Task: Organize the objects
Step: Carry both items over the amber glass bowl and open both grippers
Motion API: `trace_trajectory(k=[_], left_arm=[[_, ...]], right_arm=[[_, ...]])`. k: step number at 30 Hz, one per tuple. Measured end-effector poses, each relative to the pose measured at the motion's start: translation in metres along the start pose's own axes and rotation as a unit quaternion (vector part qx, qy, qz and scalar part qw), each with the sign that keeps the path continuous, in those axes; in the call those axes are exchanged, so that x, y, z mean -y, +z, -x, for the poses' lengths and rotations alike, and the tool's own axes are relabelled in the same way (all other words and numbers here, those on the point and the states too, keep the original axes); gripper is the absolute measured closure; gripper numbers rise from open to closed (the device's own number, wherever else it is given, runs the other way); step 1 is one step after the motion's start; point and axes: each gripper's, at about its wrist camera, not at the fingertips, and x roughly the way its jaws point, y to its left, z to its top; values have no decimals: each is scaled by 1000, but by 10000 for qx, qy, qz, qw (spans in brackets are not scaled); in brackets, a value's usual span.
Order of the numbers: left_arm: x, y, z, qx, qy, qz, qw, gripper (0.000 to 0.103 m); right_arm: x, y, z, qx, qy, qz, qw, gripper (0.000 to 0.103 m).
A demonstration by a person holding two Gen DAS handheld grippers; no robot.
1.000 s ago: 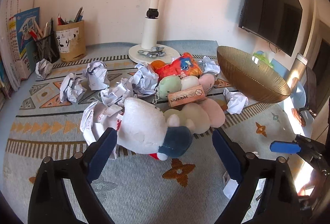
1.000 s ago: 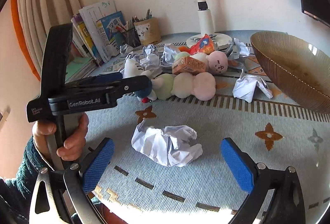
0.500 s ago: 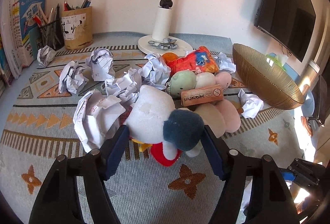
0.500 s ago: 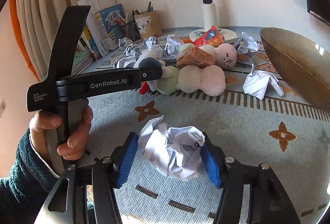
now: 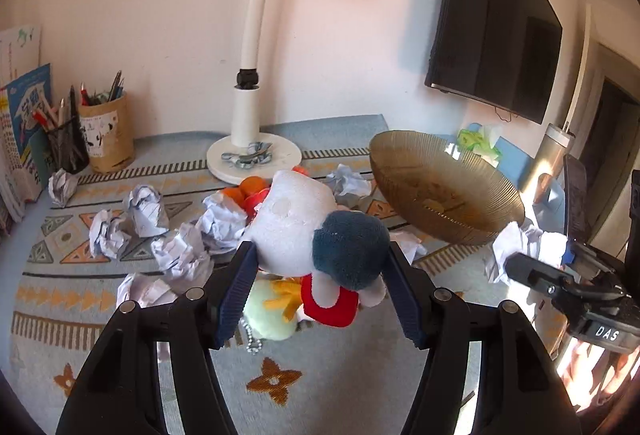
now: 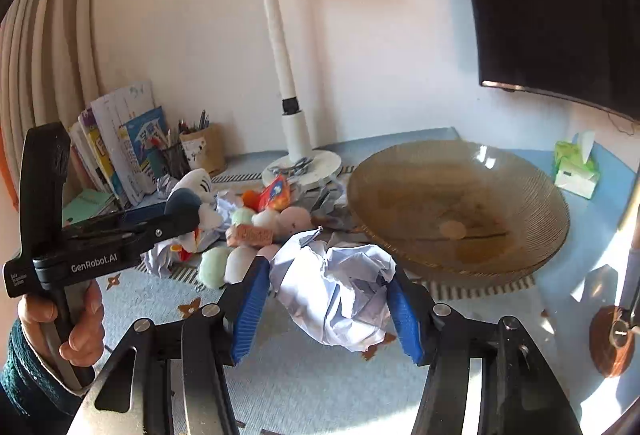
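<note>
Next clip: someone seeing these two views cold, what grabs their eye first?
Each pair of tongs has a catch: the left tongs are closing on a white plush toy with a dark blue ear, and the right tongs clamp a crumpled paper ball. Behind, a big amber ribbed bowl sits empty on the patterned cloth, beside a heap of paper wads and soft toys.

You have a white plush [image 5: 294, 223] with a dark blue cap and a red base clamped between the left pads, lifted off the mat and tilted, cap toward 5 o'clock. A crumpled white paper ball [image 6: 340, 291] sits pinched between the right pads, clear of the mat. At 1 o'clock from the ball stands the ribbed amber bowl [image 6: 520, 219], empty. More paper balls [image 5: 144, 211] lie scattered at 10 o'clock of the plush.
</note>
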Motion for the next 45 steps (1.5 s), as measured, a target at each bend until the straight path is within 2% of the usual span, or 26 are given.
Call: trace_trajectory(k=[3, 6, 10, 12, 13, 14, 15, 16, 20, 25, 28, 30, 31, 33, 35, 37, 39, 41, 43, 45], left_arm=[[37, 30, -16, 174, -138, -247, 9994, 42], [71, 54, -44, 166, -396, -357, 9984, 42], [108, 65, -86, -39, -562, -516, 9971, 42], [121, 64, -103, -84, -475, -644, 9968, 36], [125, 63, -109, -69, -389, -692, 9968, 36], [127, 61, -114, -53, -329, -690, 9971, 34], [126, 61, -118, -105, -310, -680, 9971, 25], [123, 60, -120, -180, -327, -639, 9973, 21], [102, 54, -105, -156, -373, -404, 9984, 20], [60, 41, -55, 145, -254, 88, 9995, 20], [27, 30, -15, 427, -1, 475, 9980, 19], [1, 18, 14, 697, 323, 799, 9938, 6], [-11, 11, 28, 845, 502, 947, 9906, 5], [-35, 1, 46, 920, 741, 1143, 9864, 5], [-55, -6, 52, 862, 844, 1332, 9837, 6], [-70, -13, 56, 822, 924, 1470, 9814, 6], [-79, -22, 58, 861, 997, 1502, 9798, 6], [-86, -32, 56, 837, 1048, 1550, 9788, 5], [-93, -40, 48, 724, 1012, 1742, 9768, 6], [-95, -44, 42, 699, 942, 1824, 9762, 6]], right_arm=[[46, 26, 2, 195, -486, -586, 9969, 46], [82, 35, -18, 20, -764, -1061, 9914, 46], [103, 36, -49, -354, -920, -1214, 9877, 46], [109, 34, -59, -435, -979, -1256, 9863, 42], [112, 34, -61, -468, -1151, -1267, 9841, 39], [116, 32, -62, -452, -1226, -1270, 9833, 33], [120, 29, -62, -403, -1168, -1290, 9839, 33], [122, 27, -60, -389, -1105, -1327, 9842, 33], [121, 16, -50, -356, -846, -1290, 9874, 32], [83, 10, -31, -101, -194, -922, 9955, 32], [48, 7, -18, 104, 110, -604, 9981, 19], [29, 1, -14, 289, 39, -508, 9983, 19], [24, 0, -14, 335, -48, -501, 9982, 19], [27, 5, -20, 356, -242, -623, 9971, 26], [39, 13, -35, 134, -356, -640, 9972, 26], [53, 6, -37, -158, -283, -546, 9980, 27], [48, -20, -29, -562, 128, -225, 9981, 26], [39, -56, -26, -1027, 512, -207, 9932, 22], [29, -81, -32, -1348, 625, -217, 9887, 21], [23, -90, -43, -1415, 517, -185, 9884, 21]])
